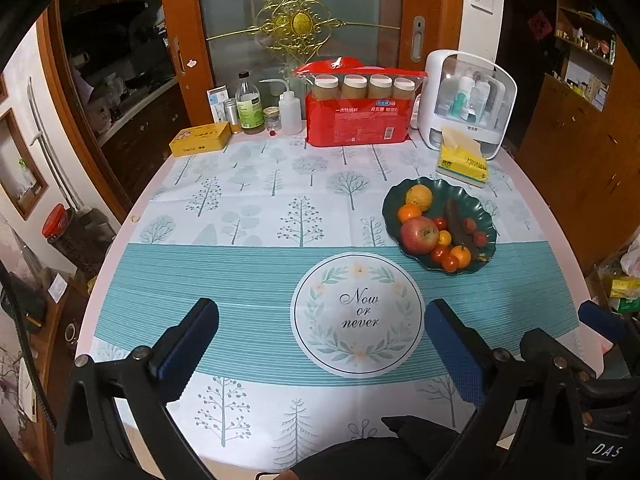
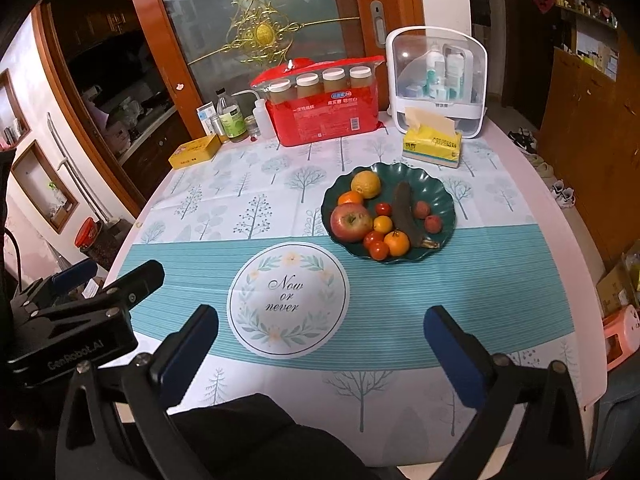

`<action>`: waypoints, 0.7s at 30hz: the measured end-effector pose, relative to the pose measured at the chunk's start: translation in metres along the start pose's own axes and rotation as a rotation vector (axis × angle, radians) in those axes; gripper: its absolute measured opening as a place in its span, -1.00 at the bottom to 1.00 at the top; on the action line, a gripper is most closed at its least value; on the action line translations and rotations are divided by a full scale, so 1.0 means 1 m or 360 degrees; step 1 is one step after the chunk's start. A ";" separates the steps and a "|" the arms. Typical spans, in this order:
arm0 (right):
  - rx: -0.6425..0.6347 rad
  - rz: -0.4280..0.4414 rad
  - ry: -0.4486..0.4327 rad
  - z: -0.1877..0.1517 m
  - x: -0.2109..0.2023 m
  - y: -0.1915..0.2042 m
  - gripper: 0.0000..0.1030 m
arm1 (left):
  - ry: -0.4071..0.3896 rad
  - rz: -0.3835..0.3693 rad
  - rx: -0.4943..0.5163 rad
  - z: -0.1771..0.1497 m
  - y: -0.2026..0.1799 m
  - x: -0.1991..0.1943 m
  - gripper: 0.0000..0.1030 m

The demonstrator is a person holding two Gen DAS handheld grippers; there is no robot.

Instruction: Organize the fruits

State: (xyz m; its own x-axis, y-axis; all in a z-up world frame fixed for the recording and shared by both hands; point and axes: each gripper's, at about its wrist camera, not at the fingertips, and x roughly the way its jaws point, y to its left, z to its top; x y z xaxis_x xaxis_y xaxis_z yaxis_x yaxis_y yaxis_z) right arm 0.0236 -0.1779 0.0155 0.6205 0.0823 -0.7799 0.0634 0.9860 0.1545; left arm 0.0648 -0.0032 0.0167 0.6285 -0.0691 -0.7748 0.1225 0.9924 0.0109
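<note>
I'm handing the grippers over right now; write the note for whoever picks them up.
Left gripper: open, empty, above the near part of the table.
Right gripper: open, empty, beside the left one.
All the fruit sits on the green plate: apple, yellow citrus, dark banana, small oranges, tomatoes, two red lychee-like fruits.
Done: nothing visibly sorted yet.
Left: pick the fruit off the plate and sort it; the tablecloth in front is free.
</note>
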 end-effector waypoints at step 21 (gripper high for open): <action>0.0010 -0.0004 0.0029 -0.002 0.003 0.000 1.00 | 0.0008 0.0011 0.0008 0.000 -0.001 0.003 0.98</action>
State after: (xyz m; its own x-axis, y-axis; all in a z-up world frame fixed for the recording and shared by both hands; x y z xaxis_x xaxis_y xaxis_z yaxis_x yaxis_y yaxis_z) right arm 0.0242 -0.1772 0.0124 0.6059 0.0823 -0.7913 0.0702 0.9852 0.1563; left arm 0.0669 -0.0043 0.0142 0.6254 -0.0619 -0.7778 0.1222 0.9923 0.0193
